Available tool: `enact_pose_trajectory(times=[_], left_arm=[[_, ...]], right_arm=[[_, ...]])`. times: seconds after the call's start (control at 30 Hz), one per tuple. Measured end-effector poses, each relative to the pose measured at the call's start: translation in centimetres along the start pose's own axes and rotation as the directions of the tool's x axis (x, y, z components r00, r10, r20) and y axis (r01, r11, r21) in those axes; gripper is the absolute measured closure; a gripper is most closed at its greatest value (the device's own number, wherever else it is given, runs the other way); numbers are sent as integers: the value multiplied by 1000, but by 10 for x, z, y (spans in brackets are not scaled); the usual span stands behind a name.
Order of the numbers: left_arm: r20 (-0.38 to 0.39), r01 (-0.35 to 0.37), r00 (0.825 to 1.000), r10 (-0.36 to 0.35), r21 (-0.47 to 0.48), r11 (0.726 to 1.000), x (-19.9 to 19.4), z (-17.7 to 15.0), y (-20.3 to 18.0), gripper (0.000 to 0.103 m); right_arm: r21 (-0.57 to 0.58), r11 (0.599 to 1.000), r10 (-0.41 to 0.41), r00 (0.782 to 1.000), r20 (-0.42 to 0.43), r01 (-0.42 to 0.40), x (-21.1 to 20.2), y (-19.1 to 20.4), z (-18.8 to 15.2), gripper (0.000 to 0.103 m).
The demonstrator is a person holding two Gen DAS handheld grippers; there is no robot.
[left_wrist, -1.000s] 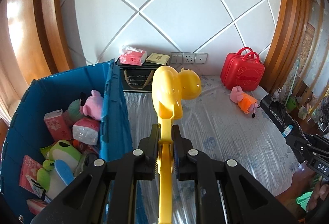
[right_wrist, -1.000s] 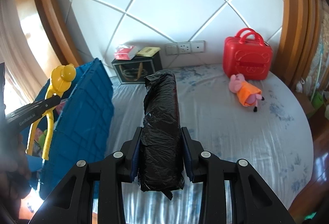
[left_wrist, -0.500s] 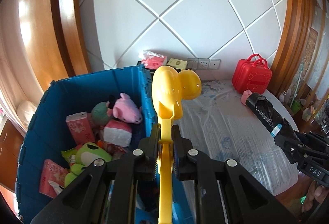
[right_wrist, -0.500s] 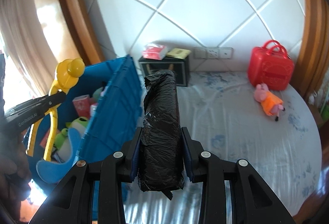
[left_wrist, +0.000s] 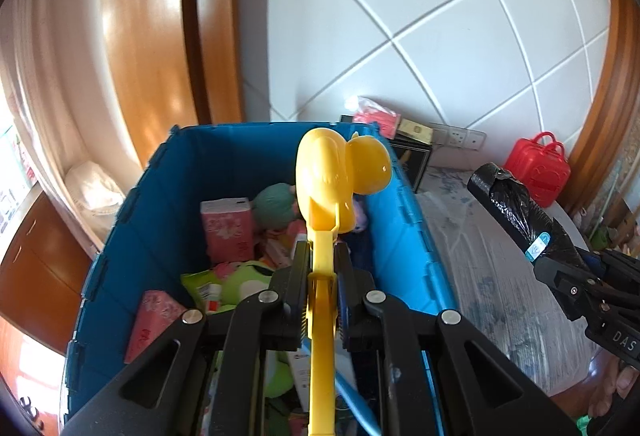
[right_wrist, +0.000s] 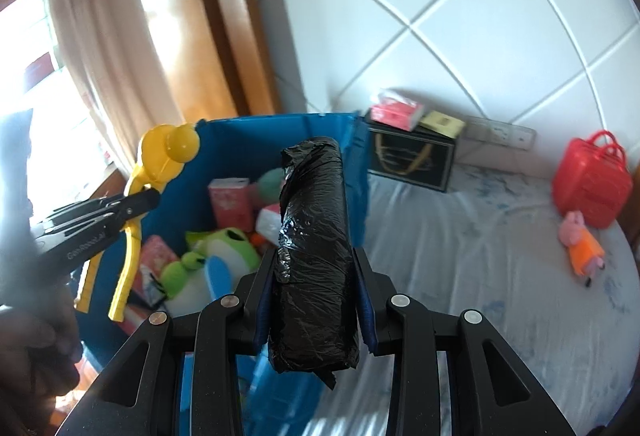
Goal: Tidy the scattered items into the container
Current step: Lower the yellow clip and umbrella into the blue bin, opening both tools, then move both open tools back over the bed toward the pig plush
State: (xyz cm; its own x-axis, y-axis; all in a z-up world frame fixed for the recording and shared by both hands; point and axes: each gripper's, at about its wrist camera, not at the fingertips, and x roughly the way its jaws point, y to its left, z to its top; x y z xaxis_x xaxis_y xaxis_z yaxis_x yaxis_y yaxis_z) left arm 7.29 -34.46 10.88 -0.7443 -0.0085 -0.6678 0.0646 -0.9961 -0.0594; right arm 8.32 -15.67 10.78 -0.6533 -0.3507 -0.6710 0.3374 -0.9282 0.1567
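Note:
My left gripper (left_wrist: pixel 322 256) is shut on the handle of a yellow duck-shaped clamp toy (left_wrist: pixel 332 180) and holds it above the open blue crate (left_wrist: pixel 160 196). It also shows at the left of the right wrist view (right_wrist: pixel 138 204) with the yellow toy (right_wrist: pixel 168 152). My right gripper (right_wrist: pixel 314 268) is shut on a black plastic-wrapped roll (right_wrist: pixel 314 228), held over the crate's right wall (right_wrist: pixel 356 160). The roll also shows in the left wrist view (left_wrist: pixel 516 212). The crate holds plush toys, a green frog (right_wrist: pixel 216 248) and pink tissue packs (left_wrist: pixel 228 228).
A red toy suitcase (right_wrist: pixel 592 184) and a pink pig plush (right_wrist: pixel 580 240) lie on the white-covered bed (right_wrist: pixel 480 276) at the right. A black box (right_wrist: pixel 412 160) with pink and yellow packets on it stands against the tiled wall.
Both grippers have swung left with their loads. The yellow toy went from over the bed to over the crate. The black roll has reached the crate's right wall.

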Motion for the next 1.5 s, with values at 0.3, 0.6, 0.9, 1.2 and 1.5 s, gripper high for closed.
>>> enact_pose_trajectory(times=[0.3, 0.6, 0.9, 1.2, 1.5], left_arm=[[2, -80, 997, 80, -61, 995, -6, -3, 50, 91], [-17, -138, 990, 137, -107, 985, -4, -7, 81, 91], [-13, -150, 989, 149, -114, 982, -5, -6, 88, 91], [-34, -215, 977, 212, -205, 955, -1, -4, 110, 71], [-16, -80, 997, 78, -227, 971, 2, -10, 111, 26]], right_arm=[[-82, 992, 96, 995, -33, -98, 28, 58, 14, 69], [-106, 983, 142, 987, -69, -149, 50, 86, 20, 69], [-116, 981, 148, 987, -69, -155, 54, 92, 24, 69], [-101, 978, 181, 983, -9, -181, 52, 92, 32, 53], [-95, 987, 136, 987, 81, -128, 27, 76, 29, 0]])
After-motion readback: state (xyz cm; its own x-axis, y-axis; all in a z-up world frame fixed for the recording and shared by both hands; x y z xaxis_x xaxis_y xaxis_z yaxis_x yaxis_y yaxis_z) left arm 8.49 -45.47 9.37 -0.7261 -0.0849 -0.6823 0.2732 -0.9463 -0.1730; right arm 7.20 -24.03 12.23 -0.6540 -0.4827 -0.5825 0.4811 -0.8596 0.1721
